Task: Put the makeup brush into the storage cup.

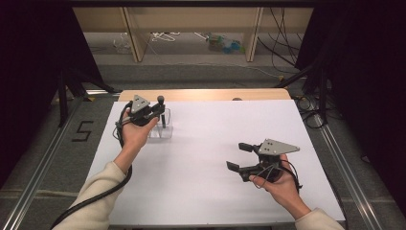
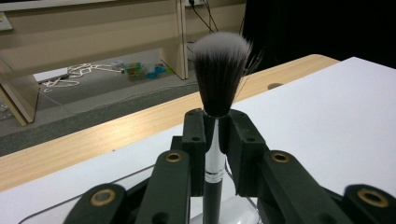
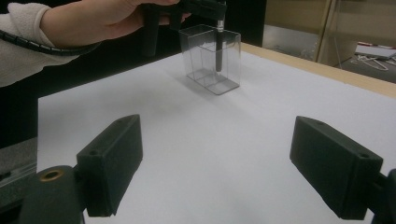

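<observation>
Left tool (image 2: 217, 135) clamps the upright brush (image 2: 218, 70) over the clear box (image 3: 210, 58).

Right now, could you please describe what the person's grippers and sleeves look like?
Both grippers are black. The left gripper and right gripper each carry a grey three-cornered plate on top. The right gripper's jaws end in blocky rectangular pads, and brass-coloured pivots show on the linkage. A black ribbed cable trails along the left forearm. Both sleeves are cream-coloured knit.
</observation>
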The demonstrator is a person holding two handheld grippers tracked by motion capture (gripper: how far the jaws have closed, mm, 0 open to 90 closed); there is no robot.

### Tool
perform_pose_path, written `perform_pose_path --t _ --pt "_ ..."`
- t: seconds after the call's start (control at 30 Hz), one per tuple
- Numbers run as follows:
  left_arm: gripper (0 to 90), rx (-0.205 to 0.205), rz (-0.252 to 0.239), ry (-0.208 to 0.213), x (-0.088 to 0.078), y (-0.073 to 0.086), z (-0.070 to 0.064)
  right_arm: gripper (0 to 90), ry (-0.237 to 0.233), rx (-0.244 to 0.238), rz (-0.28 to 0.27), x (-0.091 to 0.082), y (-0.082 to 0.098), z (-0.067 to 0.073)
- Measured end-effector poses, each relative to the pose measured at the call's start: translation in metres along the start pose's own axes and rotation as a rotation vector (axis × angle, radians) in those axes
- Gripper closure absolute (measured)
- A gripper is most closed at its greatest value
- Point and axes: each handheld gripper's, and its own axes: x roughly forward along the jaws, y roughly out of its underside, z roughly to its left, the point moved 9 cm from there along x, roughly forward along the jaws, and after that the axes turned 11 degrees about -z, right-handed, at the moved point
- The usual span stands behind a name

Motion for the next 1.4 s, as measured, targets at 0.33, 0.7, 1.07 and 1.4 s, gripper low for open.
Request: perform_pose_path --t 0.33,0.7,1.07,1.4 --pt "77.9 -0.021 0.008 -0.004 0.001 0.005 0.000 17.9 -0.001 -0.004 -0.002 0.000 0.000 0.000" --pt "77.9 -0.021 0.023 -0.003 0.002 0.010 0.001 17.9 0.005 -0.005 0.019 -0.002 0.001 0.000" --pt "77.9 -0.036 0.019 -0.004 0.002 0.011 0.002 17.9 0.001 0.000 0.020 -0.002 0.001 0.000" --pt "41.3 -0.115 -0.027 -0.040 -0.002 -0.006 0.009 17.7 -0.001 -0.001 0.020 -0.002 0.001 0.001"
